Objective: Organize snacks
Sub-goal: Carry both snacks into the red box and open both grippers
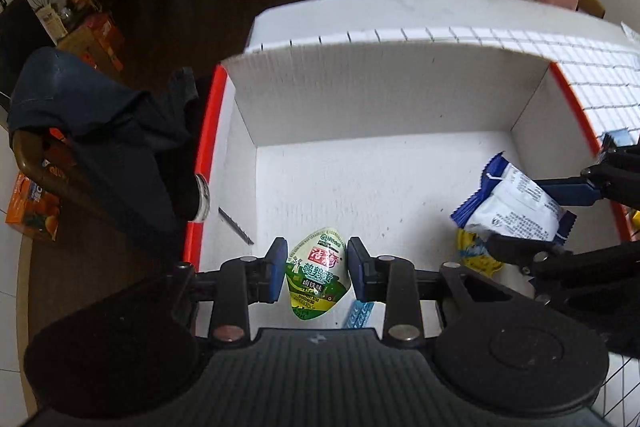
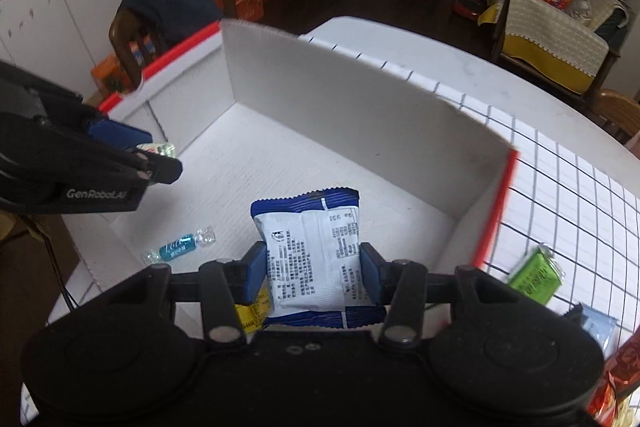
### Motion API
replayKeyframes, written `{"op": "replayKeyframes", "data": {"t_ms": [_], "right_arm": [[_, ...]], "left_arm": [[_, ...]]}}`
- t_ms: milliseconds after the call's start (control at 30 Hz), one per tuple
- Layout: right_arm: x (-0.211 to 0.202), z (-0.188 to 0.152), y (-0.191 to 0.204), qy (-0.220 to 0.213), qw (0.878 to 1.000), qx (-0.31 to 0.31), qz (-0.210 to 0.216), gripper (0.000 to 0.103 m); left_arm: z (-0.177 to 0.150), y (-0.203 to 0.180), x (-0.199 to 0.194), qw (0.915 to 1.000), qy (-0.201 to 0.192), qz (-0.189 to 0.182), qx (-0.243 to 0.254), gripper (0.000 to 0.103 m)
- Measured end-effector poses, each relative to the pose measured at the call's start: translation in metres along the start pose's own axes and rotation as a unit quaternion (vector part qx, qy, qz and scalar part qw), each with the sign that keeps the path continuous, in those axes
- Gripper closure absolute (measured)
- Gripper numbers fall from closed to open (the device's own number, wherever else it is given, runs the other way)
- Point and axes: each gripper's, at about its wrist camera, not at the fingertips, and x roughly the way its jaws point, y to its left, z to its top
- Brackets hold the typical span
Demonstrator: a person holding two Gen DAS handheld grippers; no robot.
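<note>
Both grippers are loaded and hanging over the open white box (image 1: 380,99) with the red rim. The left gripper (image 1: 317,273) has its fingers (image 1: 276,273) clamped on a green-and-white egg-shaped snack pack (image 1: 316,273), one blue pad on each side, and the pack pokes out a bit past the fingertips and back toward the camera. The right gripper (image 2: 313,273) is squeezing a blue-and-white snack packet (image 2: 312,251) the same way, printed back side up, with the top crimped edge sticking out well beyond its fingers.

Down on the box floor there's a blue-wrapped candy (image 2: 180,247) near the front left corner, and a yellow packet (image 2: 252,313) lying under the right gripper, mostly hidden by it. The tall back wall of the box stands upright straight ahead of both grippers.

Outside the box on the right, on the gridded worktop (image 2: 580,187), there's a green packet (image 2: 534,277) just beside the box wall, a pale blue packet (image 2: 598,327) closer in, and a red wrapper (image 2: 612,387) at the frame edge. A chair with dark clothing (image 1: 100,131) draped over it sits just left of the box.
</note>
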Motion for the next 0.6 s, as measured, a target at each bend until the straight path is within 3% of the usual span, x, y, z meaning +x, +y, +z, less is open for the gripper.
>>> {"op": "replayKeyframes", "data": {"t_ms": [300, 600], "right_arm": [[0.019, 0.001, 0.013, 0.033, 0.999, -0.016, -0.001, 0.056], [0.023, -0.003, 0.015, 0.044, 0.999, -0.017, -0.003, 0.055]], "left_arm": [[-0.005, -0.002, 0.023, 0.9990, 0.040, 0.007, 0.019, 0.071], [-0.008, -0.004, 0.028, 0.9983, 0.054, -0.007, 0.019, 0.069]]}}
